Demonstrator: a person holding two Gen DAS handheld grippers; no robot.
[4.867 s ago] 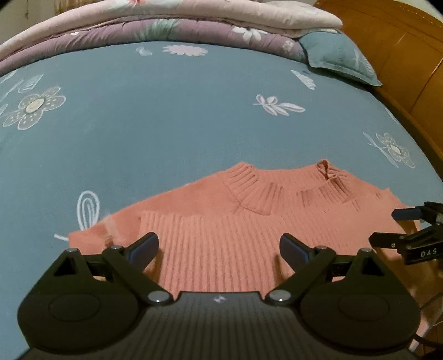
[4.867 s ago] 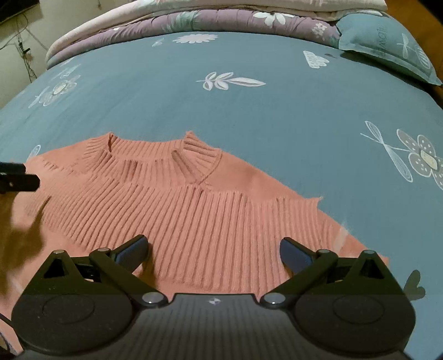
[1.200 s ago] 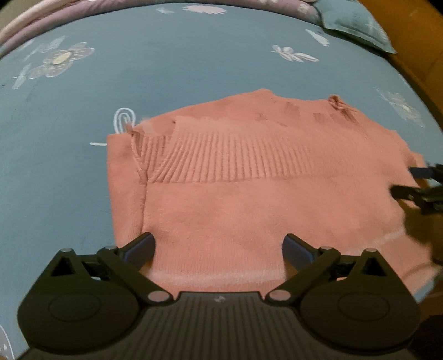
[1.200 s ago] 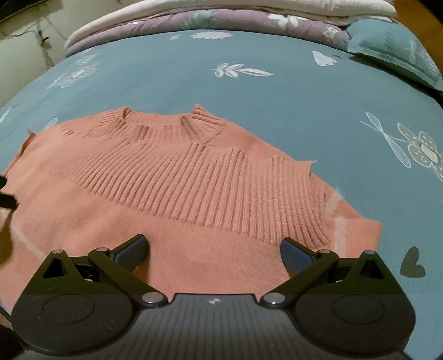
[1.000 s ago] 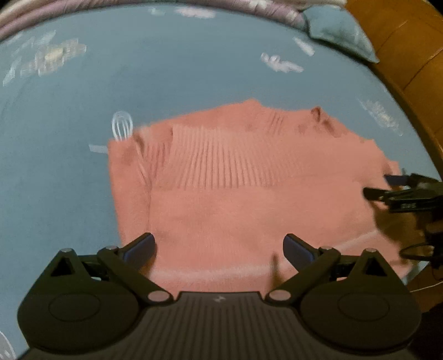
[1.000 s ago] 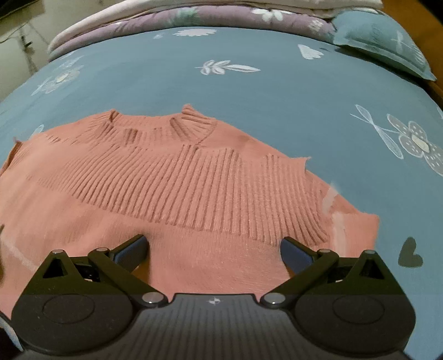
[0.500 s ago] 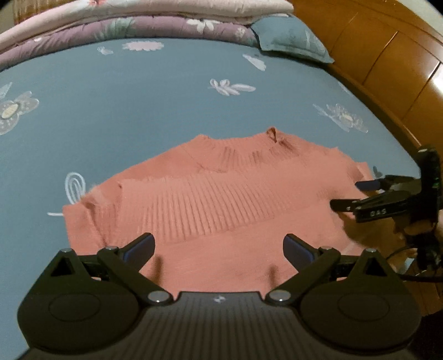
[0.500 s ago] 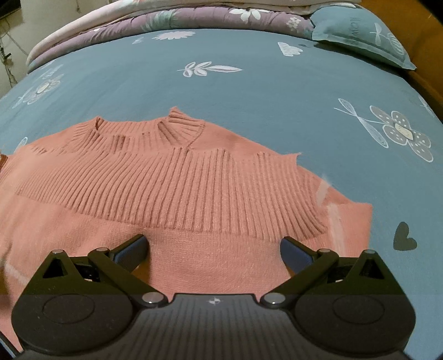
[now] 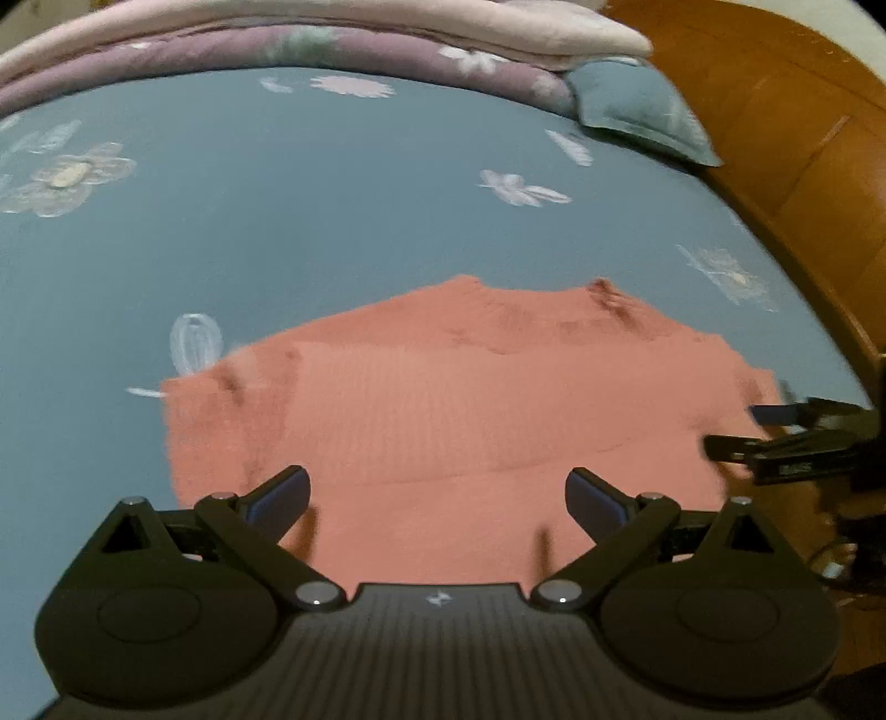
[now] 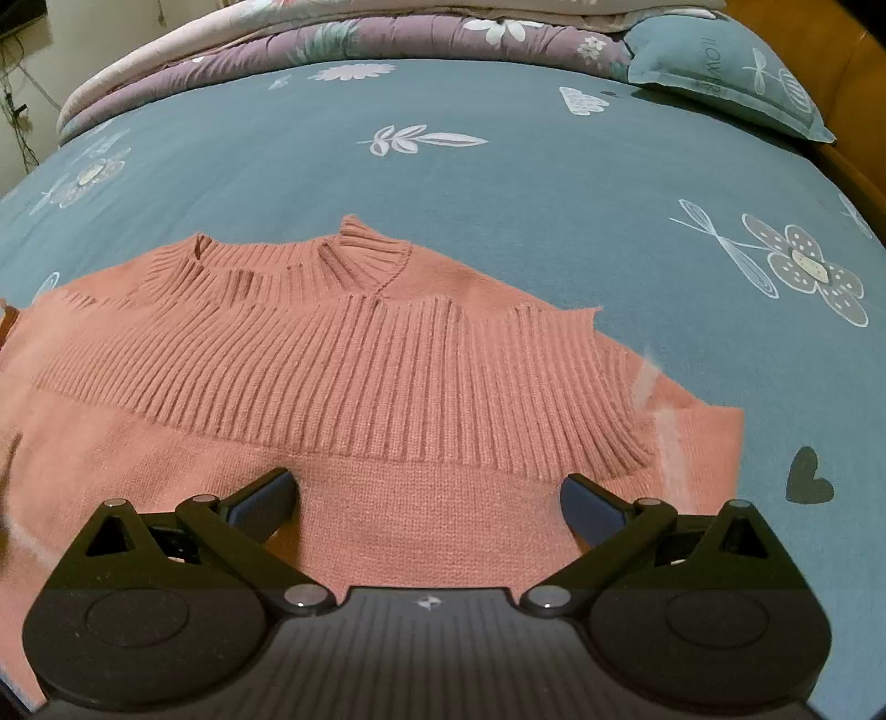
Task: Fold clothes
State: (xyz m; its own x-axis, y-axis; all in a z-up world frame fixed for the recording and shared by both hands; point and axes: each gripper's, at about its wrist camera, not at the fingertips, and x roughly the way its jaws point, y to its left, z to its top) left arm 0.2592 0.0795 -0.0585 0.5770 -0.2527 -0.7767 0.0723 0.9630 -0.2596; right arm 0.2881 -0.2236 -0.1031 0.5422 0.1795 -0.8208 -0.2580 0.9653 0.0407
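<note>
A salmon-pink knit sweater (image 10: 343, 376) lies flat on the blue floral bedsheet (image 10: 554, 183), collar pointing away, with a ribbed band folded across its upper half. My right gripper (image 10: 426, 498) hovers open over the sweater's near plain part, nothing between its fingers. In the left wrist view, which is blurred, the same sweater (image 9: 454, 410) fills the middle. My left gripper (image 9: 437, 493) is open above its near edge. The right gripper (image 9: 742, 429) shows there at the sweater's right edge, jaws apart.
Folded quilts in purple and pink (image 10: 343, 27) are stacked at the far end of the bed, with a blue pillow (image 10: 720, 72) at the far right. A wooden headboard or bed frame (image 9: 803, 166) runs along the right side.
The left gripper's view has swung up and back, so the sweater sits farther away and more bed shows. The right gripper has shifted slightly. Both stay open and the sweater lies unmoved.
</note>
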